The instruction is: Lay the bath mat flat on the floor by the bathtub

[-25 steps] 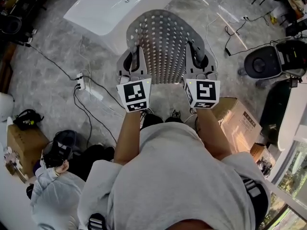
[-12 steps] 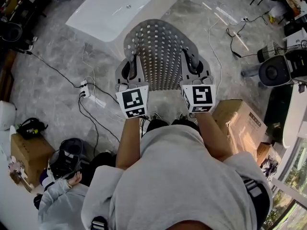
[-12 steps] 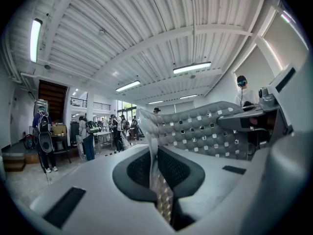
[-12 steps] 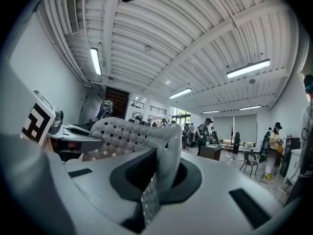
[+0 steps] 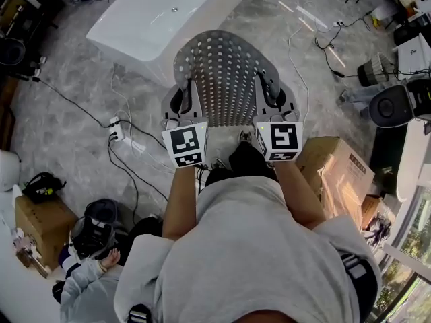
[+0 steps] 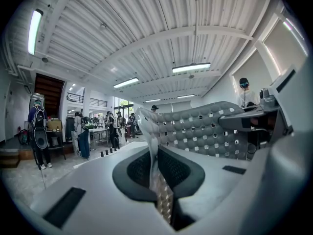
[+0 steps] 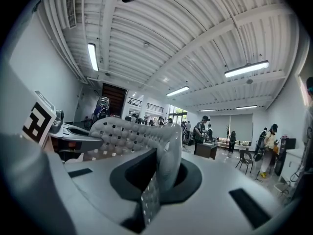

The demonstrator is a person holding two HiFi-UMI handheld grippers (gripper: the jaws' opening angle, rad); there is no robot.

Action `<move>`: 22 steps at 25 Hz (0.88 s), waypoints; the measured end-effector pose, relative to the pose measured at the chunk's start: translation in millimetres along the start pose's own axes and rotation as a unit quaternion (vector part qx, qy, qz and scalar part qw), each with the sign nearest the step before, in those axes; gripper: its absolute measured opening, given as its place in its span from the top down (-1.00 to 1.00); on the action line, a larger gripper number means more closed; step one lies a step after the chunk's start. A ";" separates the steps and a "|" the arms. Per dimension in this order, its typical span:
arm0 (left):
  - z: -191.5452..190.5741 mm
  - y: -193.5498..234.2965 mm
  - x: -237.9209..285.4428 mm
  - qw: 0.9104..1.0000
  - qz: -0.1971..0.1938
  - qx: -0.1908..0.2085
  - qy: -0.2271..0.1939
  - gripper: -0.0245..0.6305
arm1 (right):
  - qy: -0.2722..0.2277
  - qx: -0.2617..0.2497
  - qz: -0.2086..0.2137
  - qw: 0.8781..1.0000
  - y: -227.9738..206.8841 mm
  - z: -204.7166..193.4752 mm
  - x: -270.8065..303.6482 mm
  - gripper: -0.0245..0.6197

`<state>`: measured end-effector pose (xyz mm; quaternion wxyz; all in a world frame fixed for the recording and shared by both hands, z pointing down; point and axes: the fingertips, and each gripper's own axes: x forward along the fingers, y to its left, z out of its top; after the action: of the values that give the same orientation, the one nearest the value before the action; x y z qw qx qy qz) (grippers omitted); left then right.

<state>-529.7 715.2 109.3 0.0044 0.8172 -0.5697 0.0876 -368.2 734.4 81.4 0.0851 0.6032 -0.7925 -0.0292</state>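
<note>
A grey bath mat with many small holes hangs in the air in front of me, stretched between both grippers. My left gripper is shut on the mat's near left edge, and my right gripper is shut on its near right edge. In the left gripper view the mat runs off to the right from the pinched edge. The right gripper view shows the mat curving off to the left. The white bathtub stands on the marble floor just beyond the mat's far edge.
A power strip with cables lies on the floor at the left. A cardboard box sits at the right, another box at lower left. A person crouches at lower left. A black speaker-like unit stands far right.
The view has shifted as I stepped: the bathtub and floor have slid slightly, the crouching person has moved lower in view. Both grippers keep hold of the mat in about the same pose.
</note>
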 end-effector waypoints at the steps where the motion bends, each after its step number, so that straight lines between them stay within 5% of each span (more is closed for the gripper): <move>1: -2.0 -0.8 3.3 1.000 -0.002 -0.002 0.003 0.84 | 0.002 0.001 -0.002 1.000 -2.6 -2.3 1.2 0.86; 11: -18.9 -6.8 60.6 0.999 -0.023 -0.005 0.029 0.84 | 0.022 -0.003 -0.002 1.000 -38.2 -27.9 43.5 0.86; 22: -18.7 -34.6 186.4 0.997 -0.046 -0.001 0.055 0.85 | 0.030 0.019 0.009 0.999 -115.8 -51.4 125.5 0.86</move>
<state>-437.5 555.9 158.5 0.0405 0.8363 -0.5306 0.1321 -281.6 585.3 127.2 0.0973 0.5980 -0.7956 0.0046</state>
